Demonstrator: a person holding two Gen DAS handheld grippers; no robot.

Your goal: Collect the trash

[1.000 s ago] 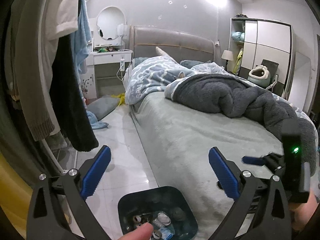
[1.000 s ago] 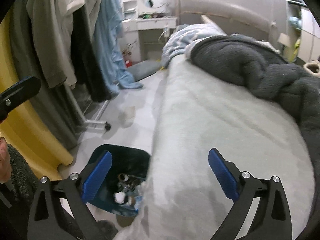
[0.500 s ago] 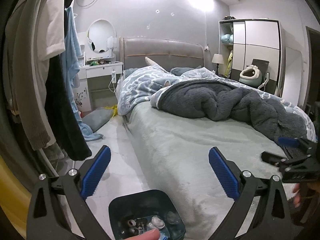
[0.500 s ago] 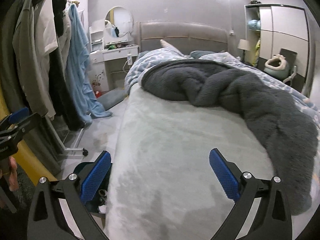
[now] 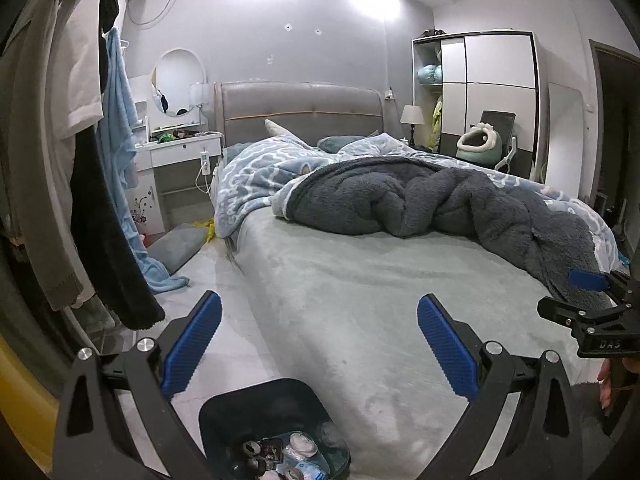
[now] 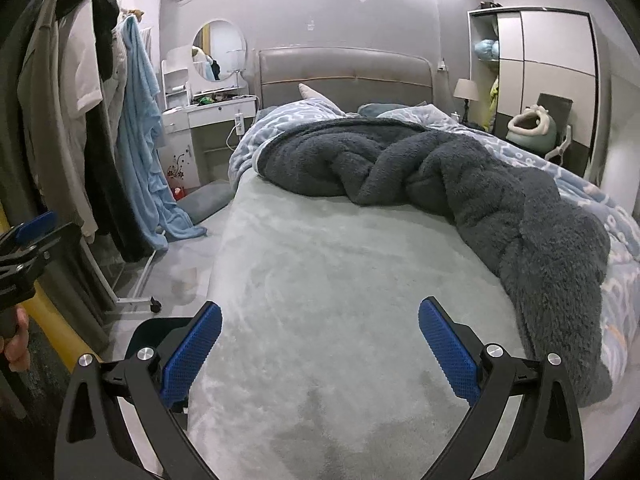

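Bed [image 5: 360, 280] is filling both views, a grey blanket [image 5: 440, 208] lying rumpled on it. Dark bin [image 5: 276, 428] is sitting on the floor beside the bed, holding wrappers and small trash [image 5: 288, 454]. Left tongs [image 5: 318, 346] and right tongs [image 6: 320, 350] are hanging released, gripping nothing.

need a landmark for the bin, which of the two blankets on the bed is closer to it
The patterned light-blue blanket, which hangs over the bed edge on the trash bin side. The dark grey fleece blanket lies farther across the mattress.
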